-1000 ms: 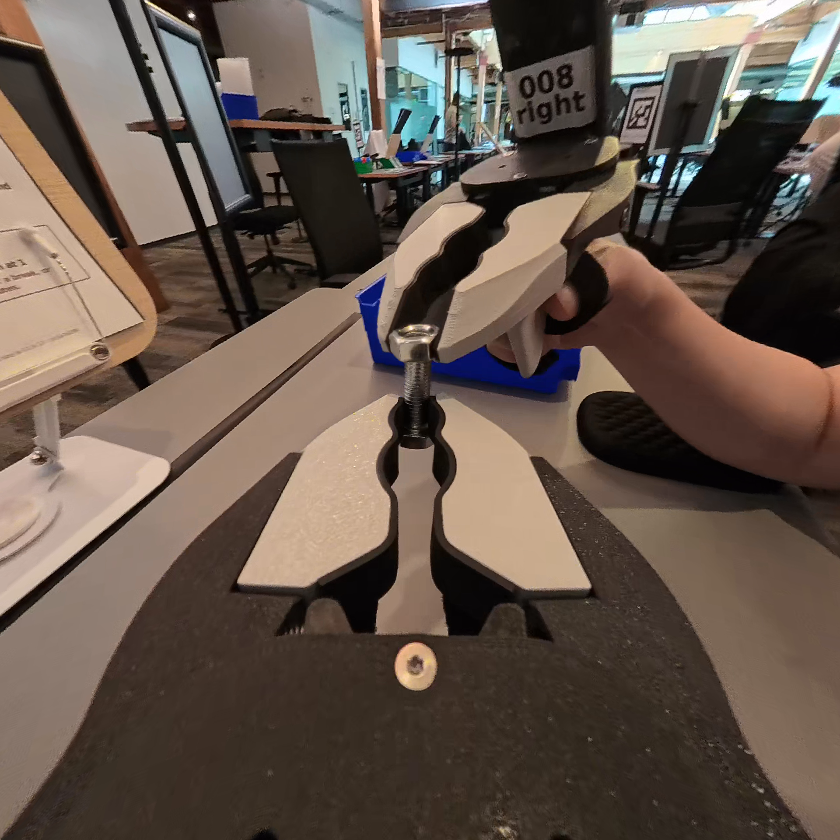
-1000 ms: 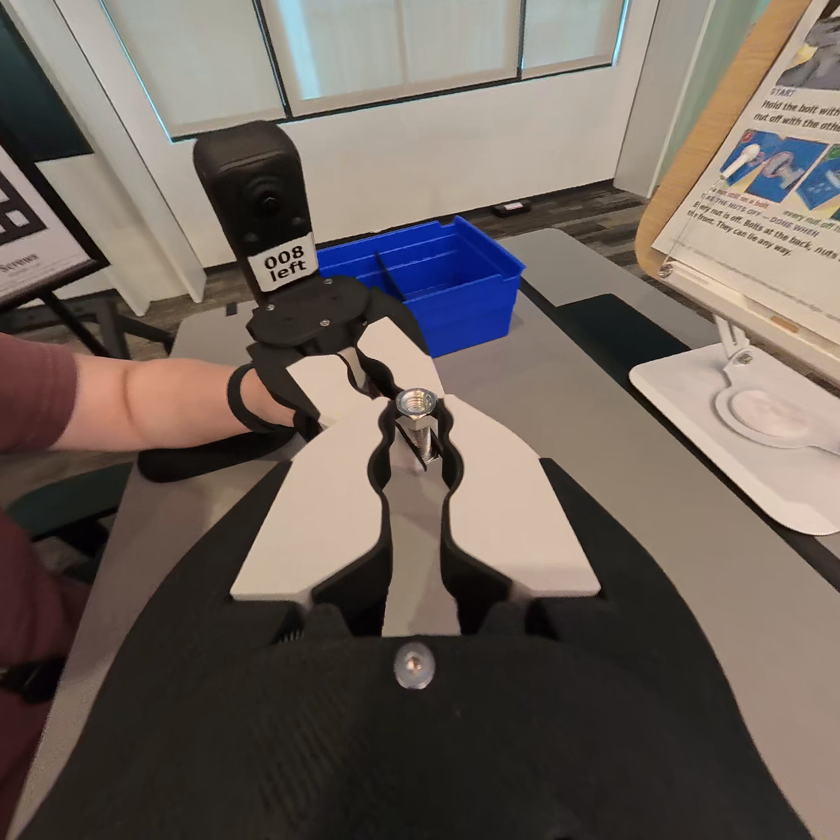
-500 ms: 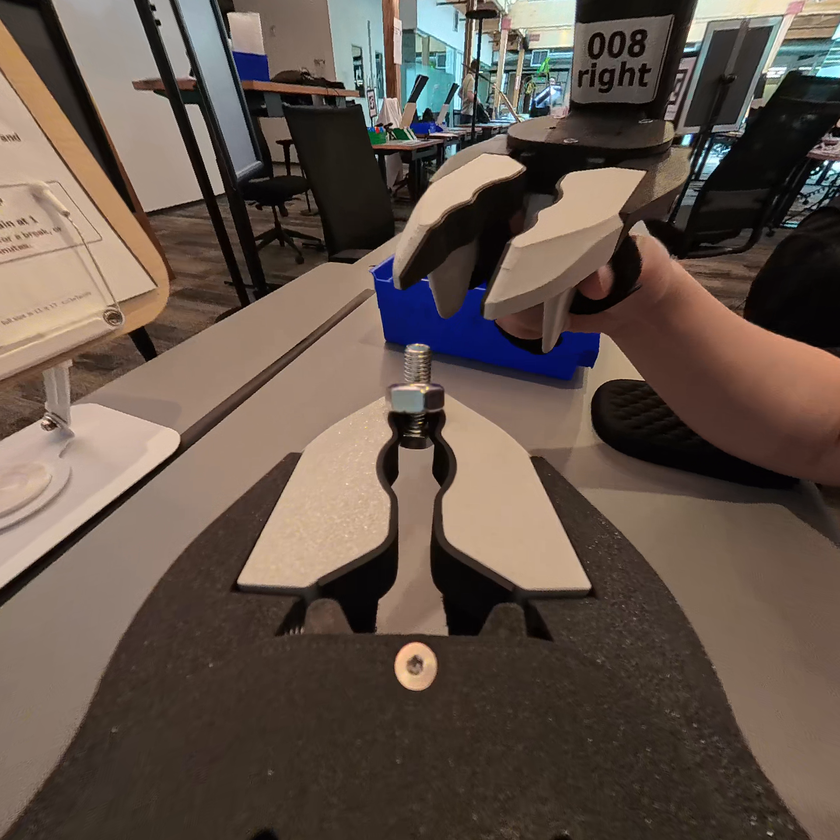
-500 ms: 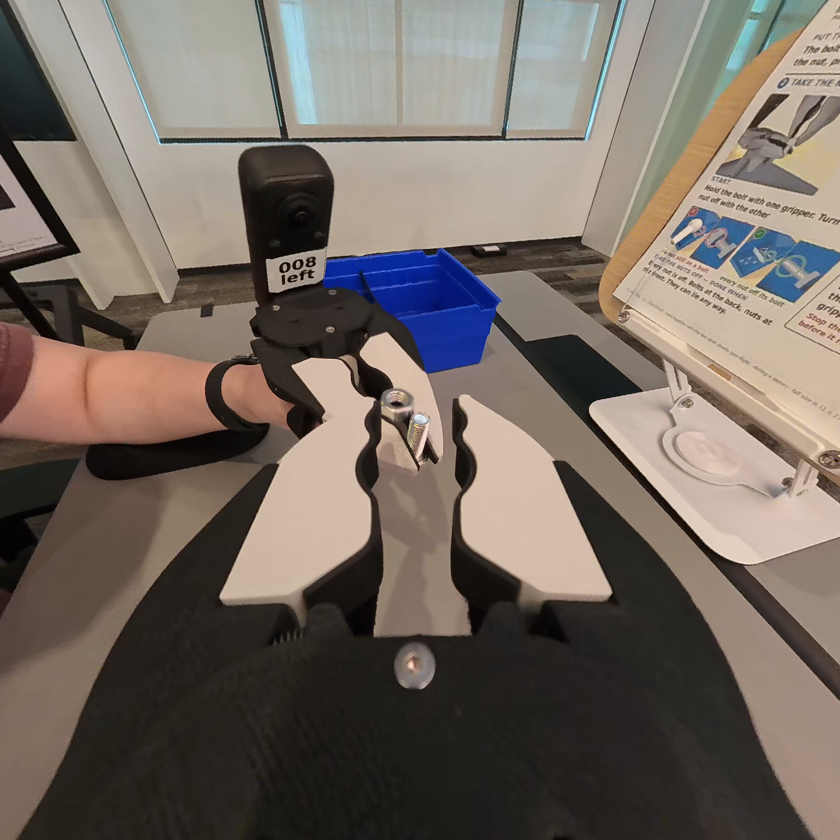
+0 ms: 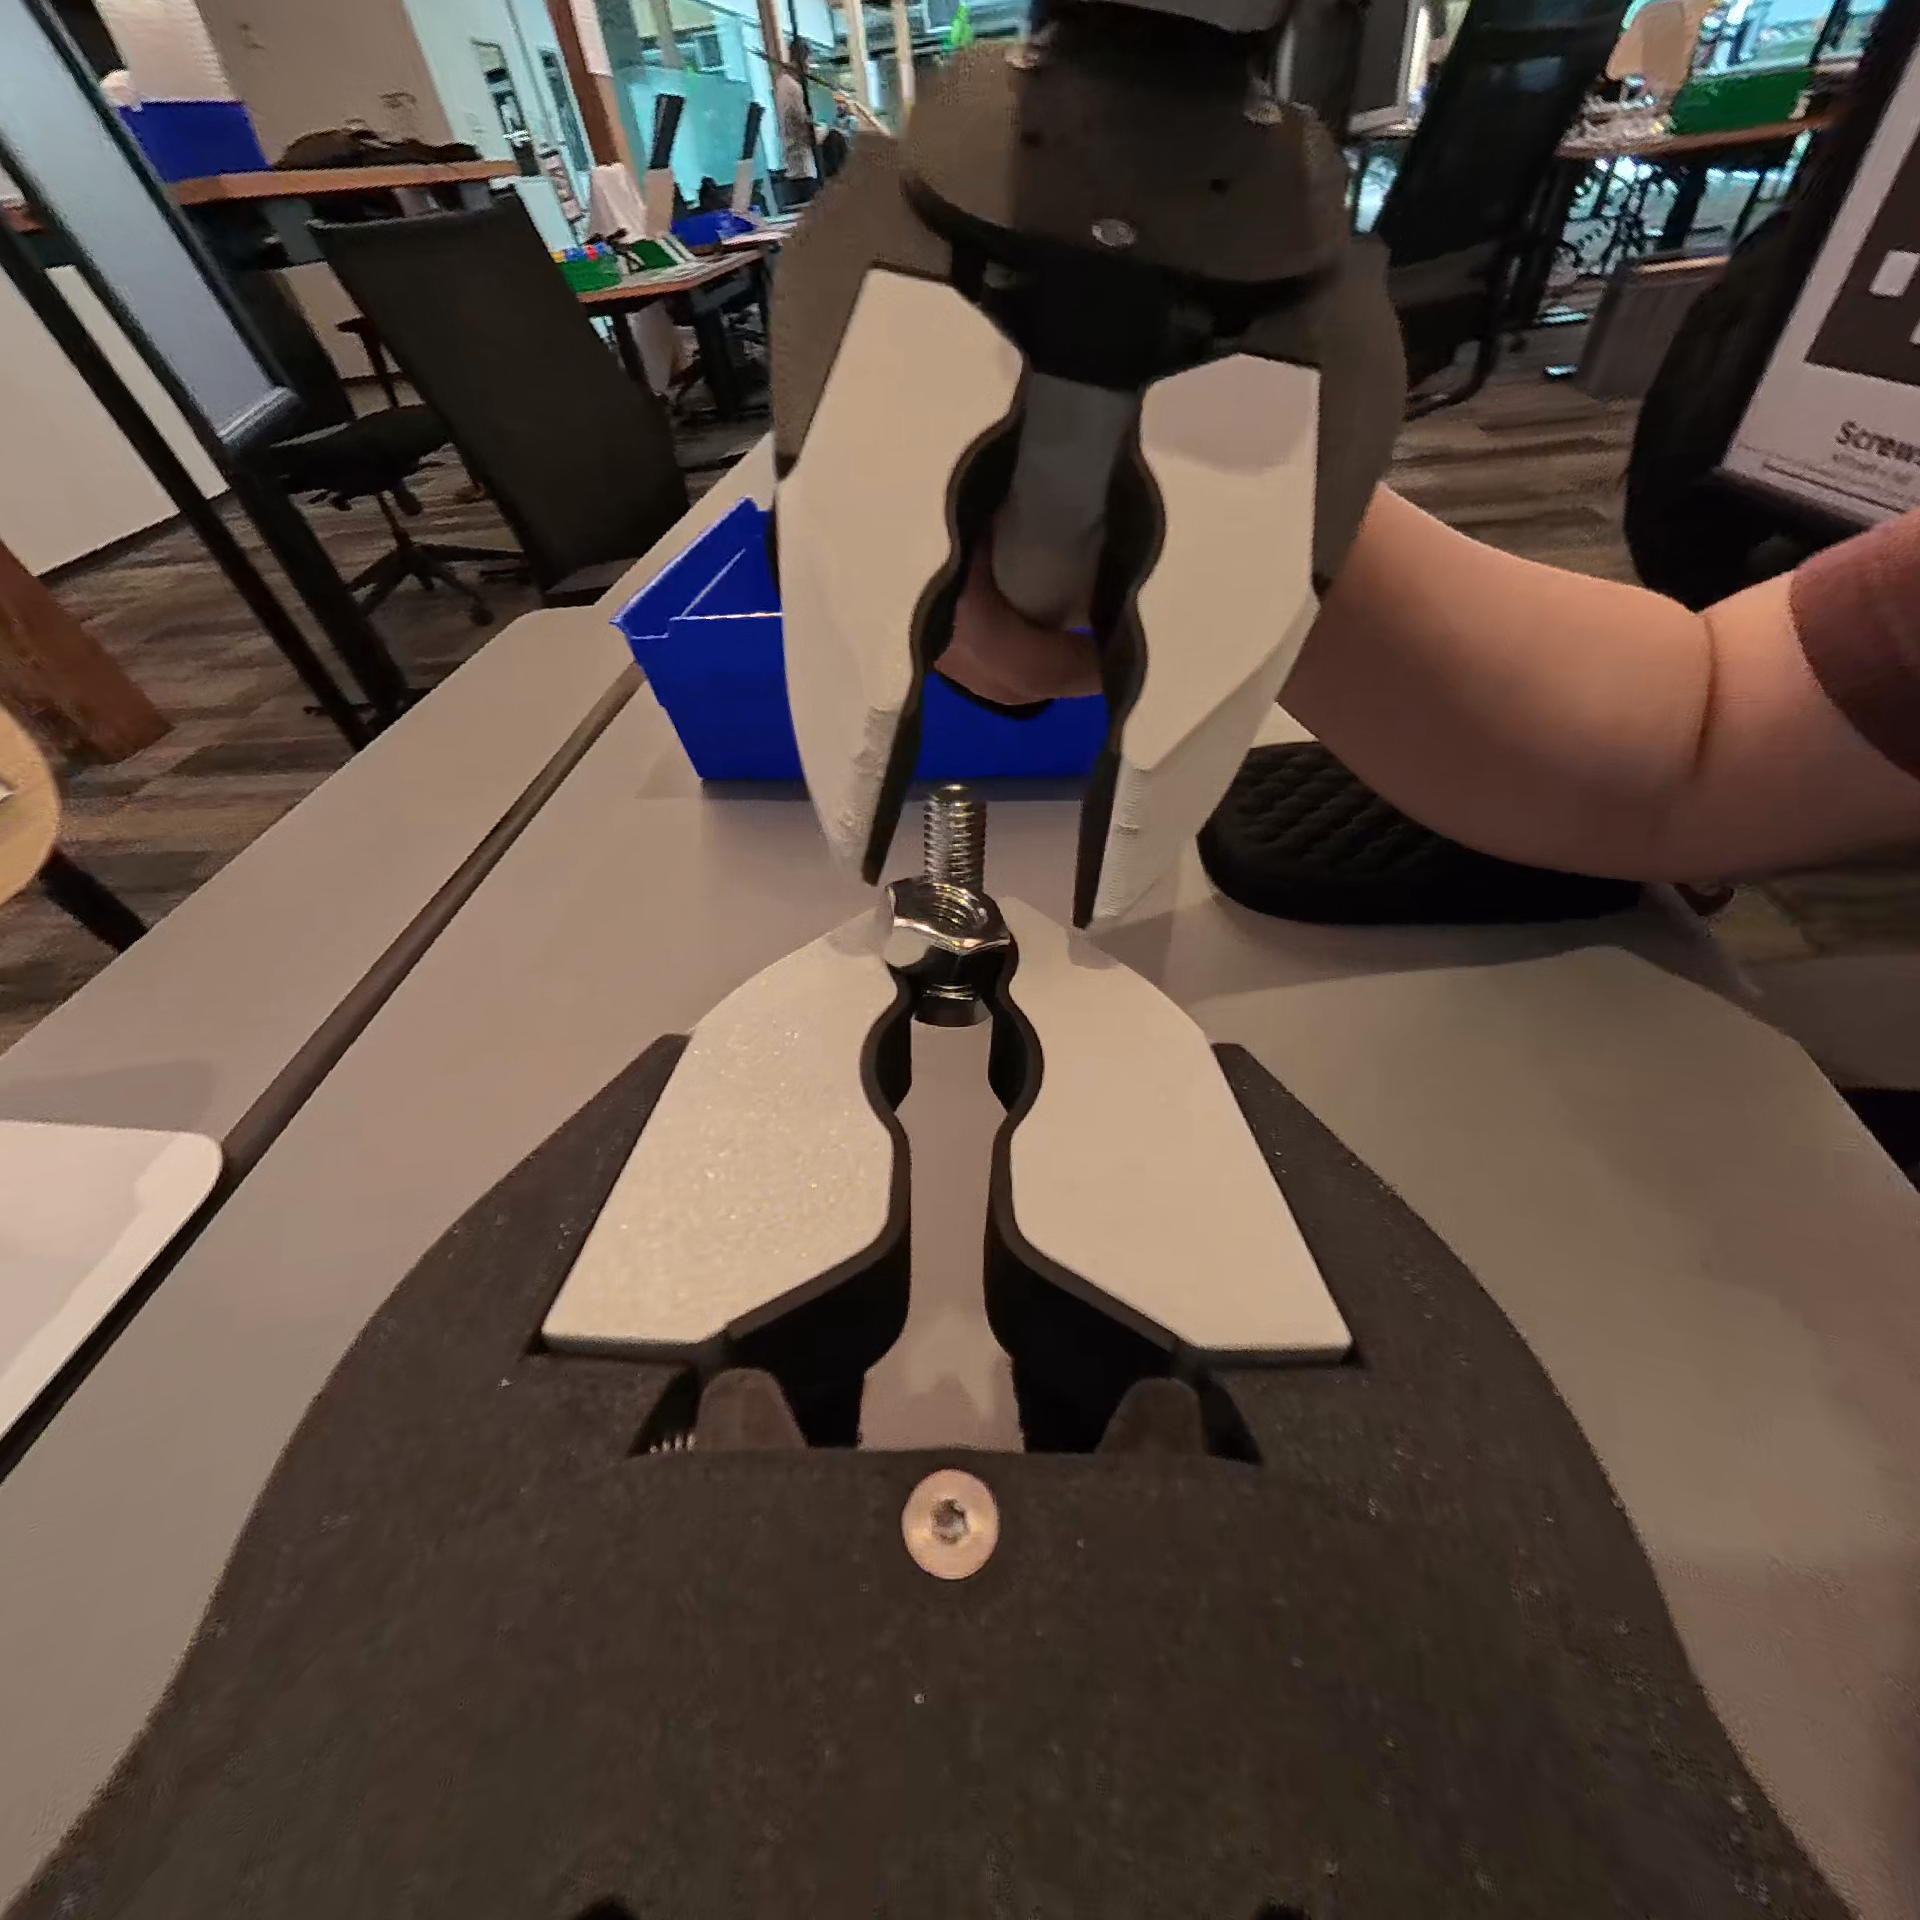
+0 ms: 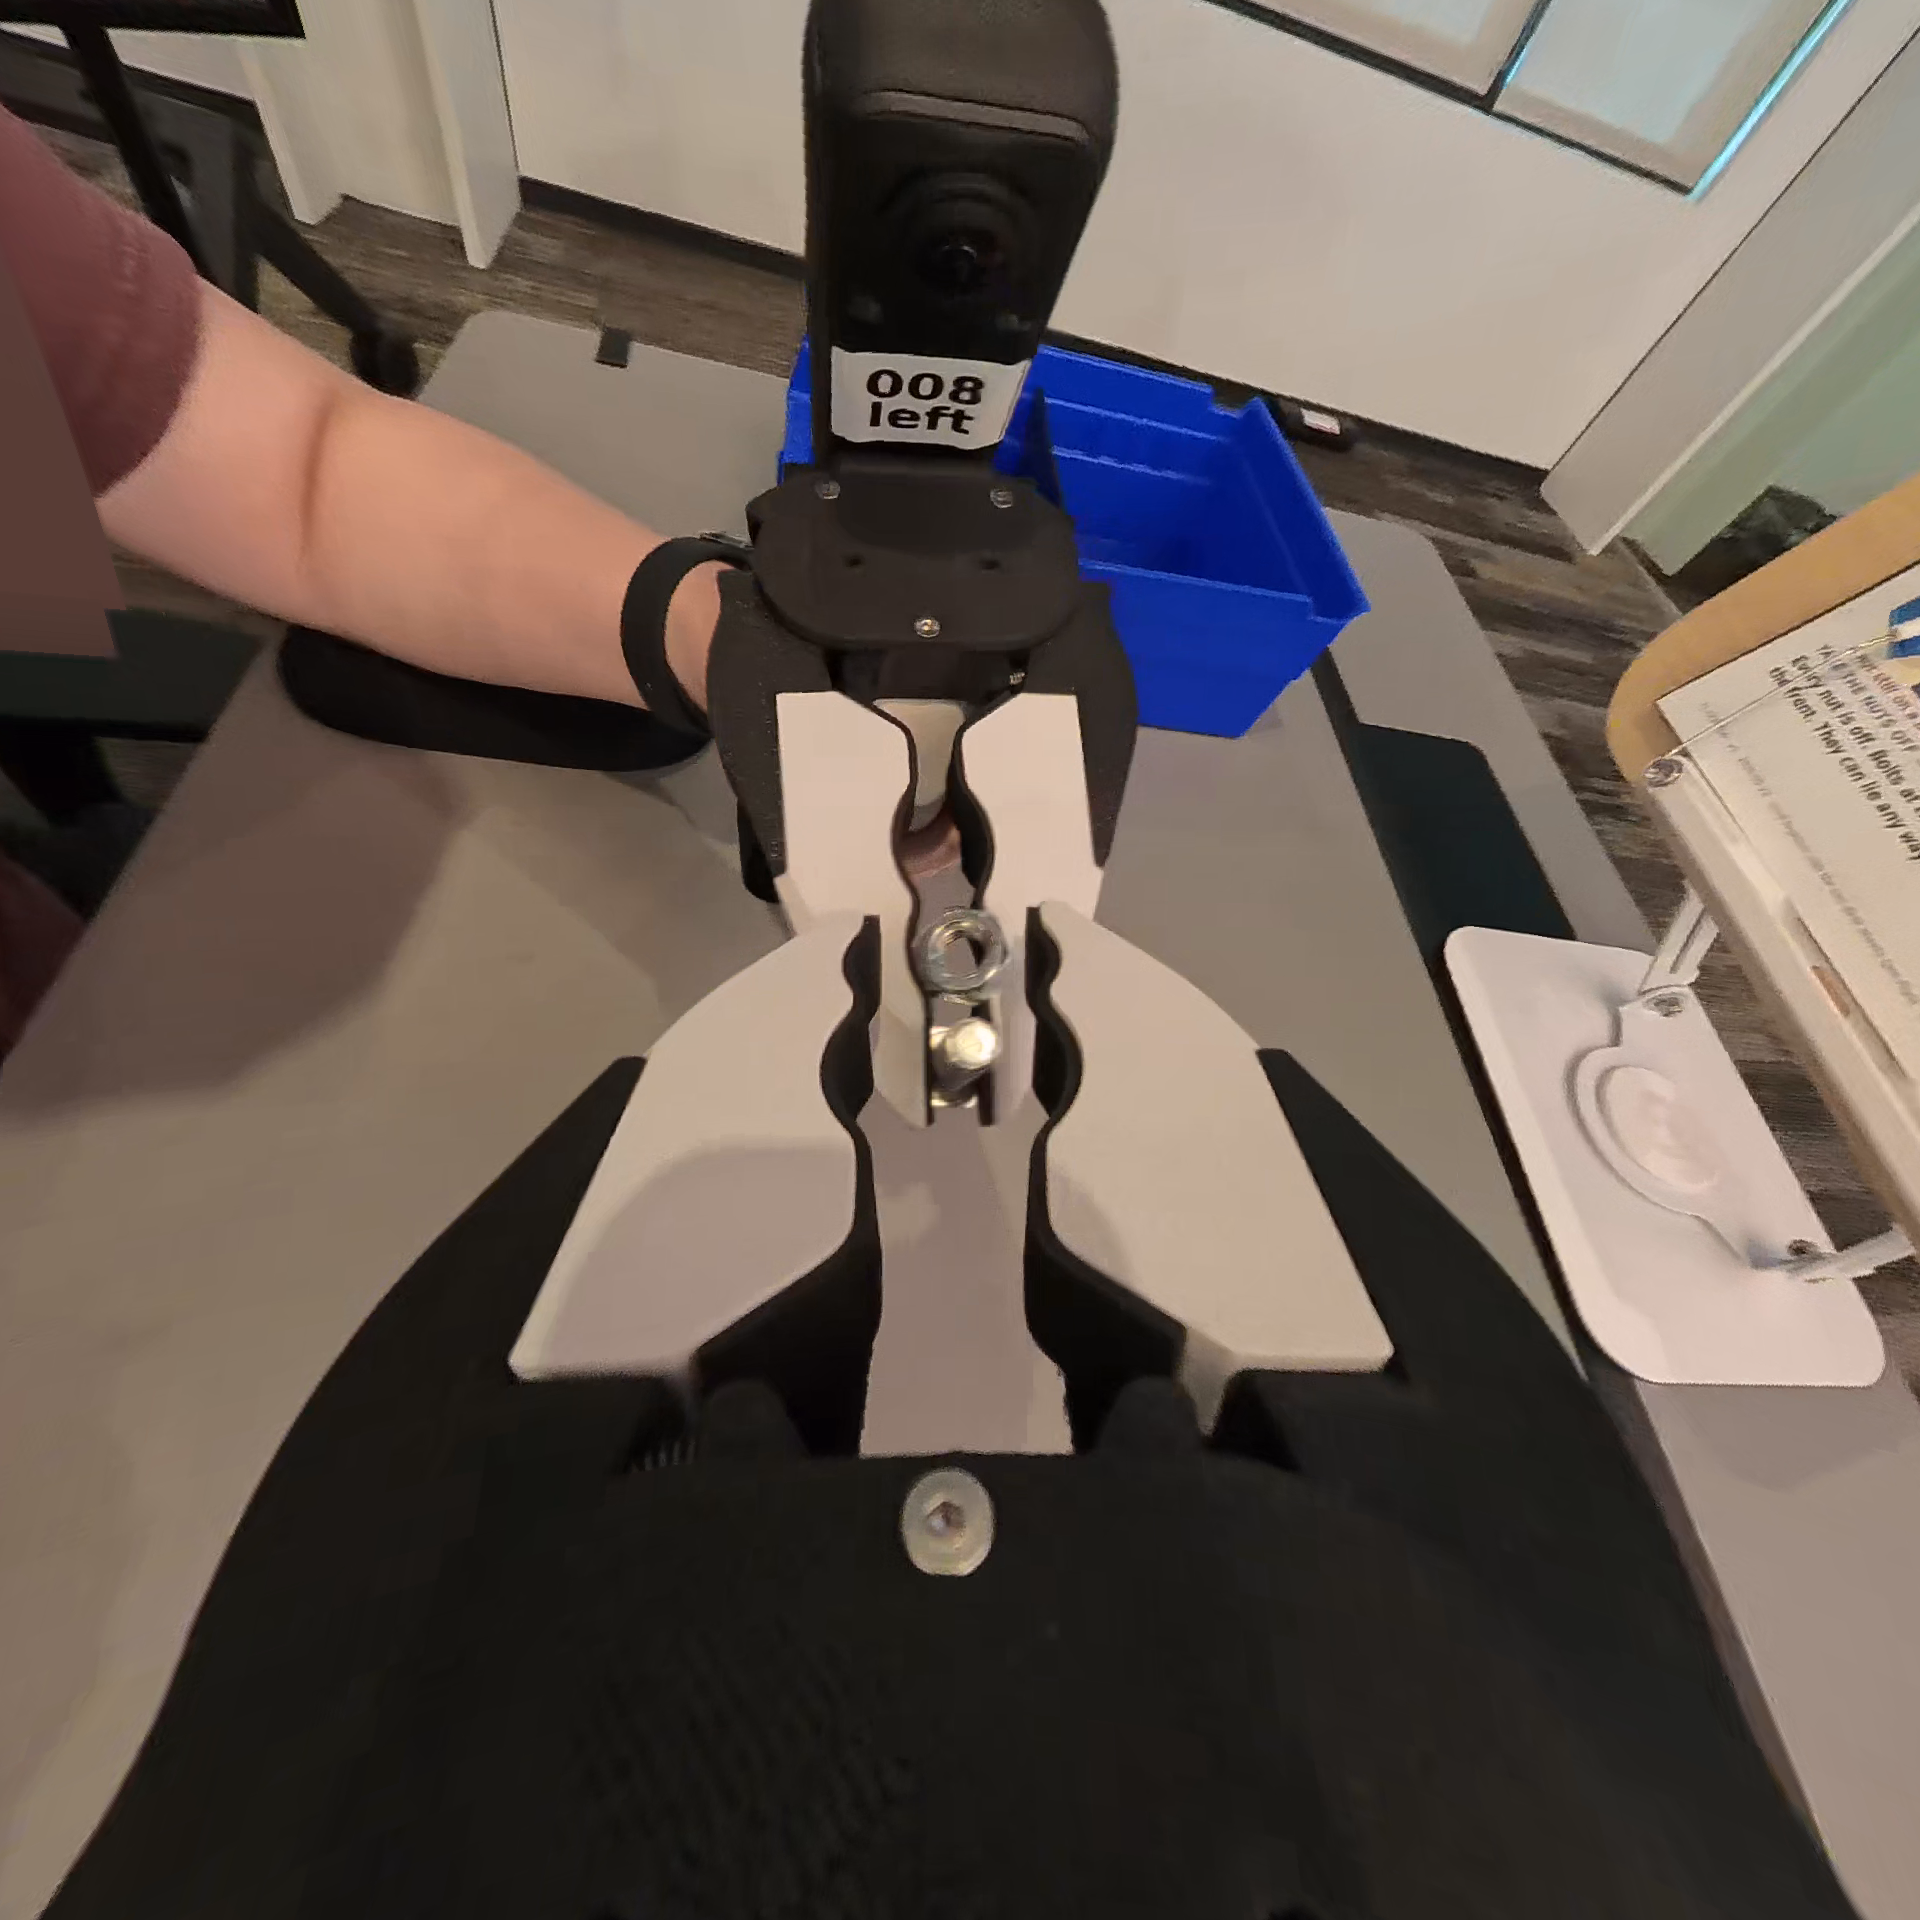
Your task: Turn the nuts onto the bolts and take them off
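With the left claw [image 5: 945, 997] clamped on the bolt [image 5: 954, 831], I hold the shank upright above the worktop [image 5: 1455, 1091], threaded end uppermost. The nut [image 5: 943, 923] sits partway down the thread, just above my fingertips. The right claw [image 5: 971, 883] hangs spread wide over the bolt tip, gripping nothing. I judge this a re-grip between turns; direction of travel cannot be told. Next move: lower the right claw, centre it, close on the nut flats, rotate.
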Motion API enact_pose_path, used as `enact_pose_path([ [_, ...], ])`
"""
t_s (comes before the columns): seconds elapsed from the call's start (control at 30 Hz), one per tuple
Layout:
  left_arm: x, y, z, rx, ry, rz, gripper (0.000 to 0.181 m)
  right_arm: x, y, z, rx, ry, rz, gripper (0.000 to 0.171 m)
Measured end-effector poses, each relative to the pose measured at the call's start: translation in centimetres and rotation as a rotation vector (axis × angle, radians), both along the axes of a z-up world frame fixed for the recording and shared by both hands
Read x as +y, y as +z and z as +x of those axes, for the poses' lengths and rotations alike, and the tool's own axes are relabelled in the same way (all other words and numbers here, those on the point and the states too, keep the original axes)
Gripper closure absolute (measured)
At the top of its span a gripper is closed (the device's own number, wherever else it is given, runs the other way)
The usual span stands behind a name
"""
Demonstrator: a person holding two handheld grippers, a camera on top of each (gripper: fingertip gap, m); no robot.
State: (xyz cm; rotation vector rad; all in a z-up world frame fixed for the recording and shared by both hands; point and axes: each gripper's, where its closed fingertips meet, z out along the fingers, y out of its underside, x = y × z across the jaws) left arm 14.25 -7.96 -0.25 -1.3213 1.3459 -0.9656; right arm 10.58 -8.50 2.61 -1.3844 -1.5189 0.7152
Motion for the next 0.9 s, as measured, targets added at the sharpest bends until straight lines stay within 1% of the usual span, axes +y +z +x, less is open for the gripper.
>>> enact_pose_path([
  [0.1,-1.1,-0.2,0.4,0.020,-0.048,0.015,0.172,-0.1,-0.5,0.5,-0.048,0.001,-0.015,0.144],
  [0.17,-1.6,-0.5,0.6,0.043,-0.078,0.028,0.172,-0.7,-0.9,0.6,-0.075,0.032,-0.010,0.145],
  [0.27,-2.4,-1.0,0.7,0.074,-0.120,0.033,0.172,-1.7,-1.5,0.7,-0.122,0.081,0.005,0.152],
  [0.47,-3.1,-1.5,0.9,0.112,-0.145,0.076,0.172,-2.3,-1.9,1.0,-0.170,0.091,-0.026,0.153],
  [0.6,-2.9,-1.6,0.9,0.112,-0.139,0.062,0.172,-2.1,-1.9,1.0,-0.190,0.076,0.030,0.153],
  [0.73,-2.8,-1.5,0.8,0.111,-0.133,0.055,0.172,-1.9,-1.6,0.8,-0.187,0.061,0.071,0.153],
  [0.83,-2.7,-1.6,0.8,0.113,-0.133,0.057,0.172,-1.6,-0.9,0.9,-0.149,0.044,0.066,0.153],
  [0.9,-2.4,-1.7,0.7,0.111,-0.120,0.065,0.172,-0.6,0.0,1.3,-0.099,-0.015,0.039,0.153],
])
